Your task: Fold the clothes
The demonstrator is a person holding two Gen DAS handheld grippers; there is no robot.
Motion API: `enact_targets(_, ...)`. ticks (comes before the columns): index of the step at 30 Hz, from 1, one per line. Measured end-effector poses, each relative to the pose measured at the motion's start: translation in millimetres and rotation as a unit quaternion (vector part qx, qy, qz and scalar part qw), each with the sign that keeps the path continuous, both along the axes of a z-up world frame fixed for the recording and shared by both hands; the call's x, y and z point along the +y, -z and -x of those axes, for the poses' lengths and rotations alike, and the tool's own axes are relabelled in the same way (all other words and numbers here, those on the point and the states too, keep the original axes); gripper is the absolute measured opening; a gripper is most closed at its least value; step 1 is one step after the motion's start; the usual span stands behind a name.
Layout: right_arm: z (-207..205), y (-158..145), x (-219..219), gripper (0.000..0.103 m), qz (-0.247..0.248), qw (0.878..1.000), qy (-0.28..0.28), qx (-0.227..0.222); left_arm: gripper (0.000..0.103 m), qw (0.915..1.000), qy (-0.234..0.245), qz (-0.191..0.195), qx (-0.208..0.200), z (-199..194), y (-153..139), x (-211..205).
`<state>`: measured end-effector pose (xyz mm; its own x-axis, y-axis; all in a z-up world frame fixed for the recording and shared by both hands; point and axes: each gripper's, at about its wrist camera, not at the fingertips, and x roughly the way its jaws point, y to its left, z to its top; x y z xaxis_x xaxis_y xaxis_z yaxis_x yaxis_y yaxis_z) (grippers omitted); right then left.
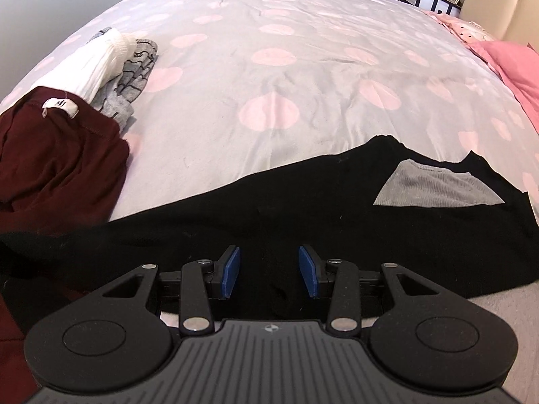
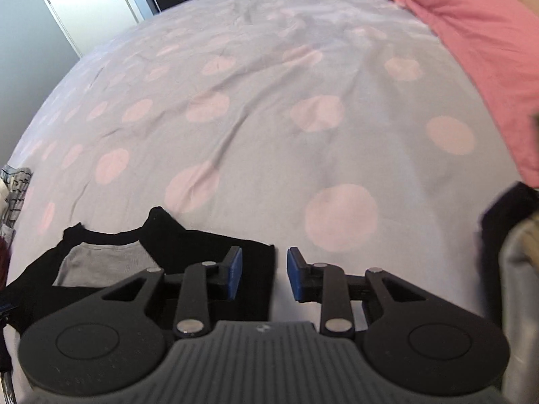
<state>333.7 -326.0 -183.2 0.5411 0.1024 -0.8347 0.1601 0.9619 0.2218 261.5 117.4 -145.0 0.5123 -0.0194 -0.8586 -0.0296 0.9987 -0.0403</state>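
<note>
A black garment is spread along the near edge of a dotted bed.

The bed cover (image 1: 276, 77), grey with pink dots, fills both views; the black garment (image 1: 269, 208), its grey inner neck showing, lies flat on it. A maroon garment (image 1: 60, 161) is heaped at left. The left gripper (image 1: 269, 271) and right gripper (image 2: 264, 274) are held partly open, nothing gripped.

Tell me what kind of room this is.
Most likely a bedroom: a wide bed with a dotted duvet, pink pillows by a padded headboard, and clothes such as a black top laid out for folding.
</note>
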Motion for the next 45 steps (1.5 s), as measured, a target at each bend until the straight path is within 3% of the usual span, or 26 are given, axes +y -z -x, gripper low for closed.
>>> enact_targets(6, -20, 23, 12, 0.029, 0.031, 0.999, -0.022, 0.018, 0.037, 0.9999, 0.005, -0.007, 0.009, -7, 10, -1)
enact_targets(7, -22, 27, 14, 0.011, 0.035, 0.999, -0.027, 0.022, 0.037, 0.9999, 0.006, -0.010, 0.012, -7, 12, -1)
enact_targets(8, -22, 31, 15, 0.004, 0.038, 0.998, -0.032, 0.030, 0.037, 0.9998, 0.007, -0.014, 0.015, -7, 14, -1)
enact_targets(10, -23, 33, 13, 0.003, 0.044, 0.998, -0.026, 0.029, 0.037, 0.9998, 0.007, -0.013, 0.014, -6, 16, 1)
enact_targets(13, -19, 23, -1, 0.003, 0.065, 0.997, 0.031, -0.003, 0.037, 0.9999, 0.006, -0.010, 0.010, -5, 16, 2)
enact_targets(15, -20, 23, -12, 0.003, 0.038, 0.998, 0.050, 0.000, 0.037, 0.9999, 0.005, -0.009, 0.008, -5, 16, 3)
enact_targets(21, -20, 33, -14, 0.006, 0.024, 0.999, 0.040, 0.022, 0.037, 0.9999, 0.009, 0.002, -0.008, -3, 10, 3)
enact_targets(24, -14, 23, -19, 0.029, 0.016, 0.999, 0.049, 0.009, 0.037, 0.9999, 0.009, 0.005, -0.012, -3, 6, 3)
enact_targets(31, 0, 20, -8, 0.028, -0.017, 0.999, 0.004, 0.029, 0.037, 0.9999, -0.005, 0.006, -0.011, -1, 4, 5)
enact_targets(36, 2, 33, 13, 0.030, 0.017, 0.999, -0.032, 0.036, 0.037, 0.9998, -0.010, 0.011, -0.011, 0, 2, 6)
enact_targets(37, 1, 35, 16, 0.029, 0.028, 0.998, -0.040, 0.035, 0.037, 0.9998, -0.009, 0.011, -0.011, 0, 2, 5)
enact_targets(39, 1, 34, 21, 0.008, 0.056, 0.996, -0.051, 0.036, 0.037, 0.9999, -0.008, 0.010, -0.010, 0, 3, 5)
enact_targets(45, 4, 30, -9, 0.001, 0.049, 0.998, 0.037, 0.025, 0.037, 0.9999, -0.009, 0.010, -0.008, 1, 4, 6)
